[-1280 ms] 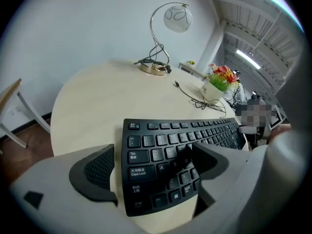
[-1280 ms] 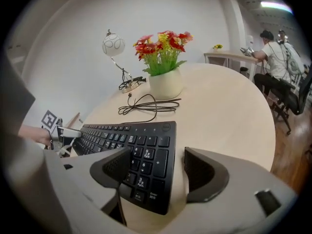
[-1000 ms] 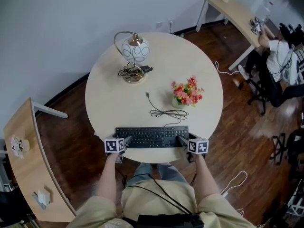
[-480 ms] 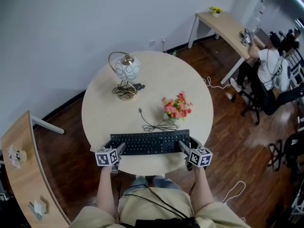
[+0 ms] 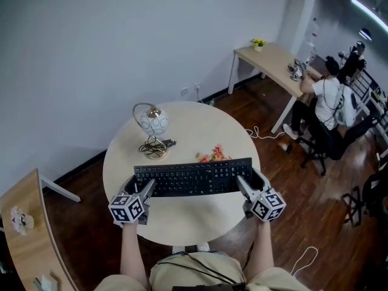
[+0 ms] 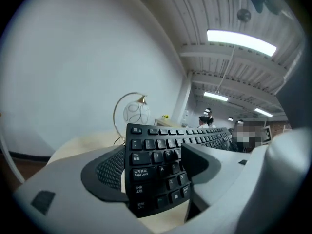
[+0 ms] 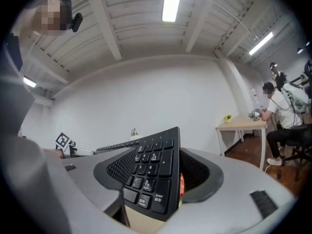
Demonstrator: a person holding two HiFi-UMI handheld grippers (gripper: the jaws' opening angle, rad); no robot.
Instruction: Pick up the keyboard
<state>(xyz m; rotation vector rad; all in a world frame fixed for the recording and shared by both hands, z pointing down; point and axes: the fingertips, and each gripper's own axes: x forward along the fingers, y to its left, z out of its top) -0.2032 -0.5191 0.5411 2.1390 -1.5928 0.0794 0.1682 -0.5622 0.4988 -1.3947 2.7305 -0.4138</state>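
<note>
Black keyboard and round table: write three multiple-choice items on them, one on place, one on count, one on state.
1. Where is the black rectangular keyboard relative to the round pale wooden table?
A. lying flat on it
B. held up above it
C. beneath it

2. How many grippers grasp the keyboard?
A. none
B. one
C. two

3. The left gripper is:
A. shut on the keyboard's end
B. open and empty
C. out of every view

Answers:
1. B: it hangs over the tabletop in the head view.
2. C: the right gripper clamps the other end.
3. A: its fingers press that end in the left gripper view.
</note>
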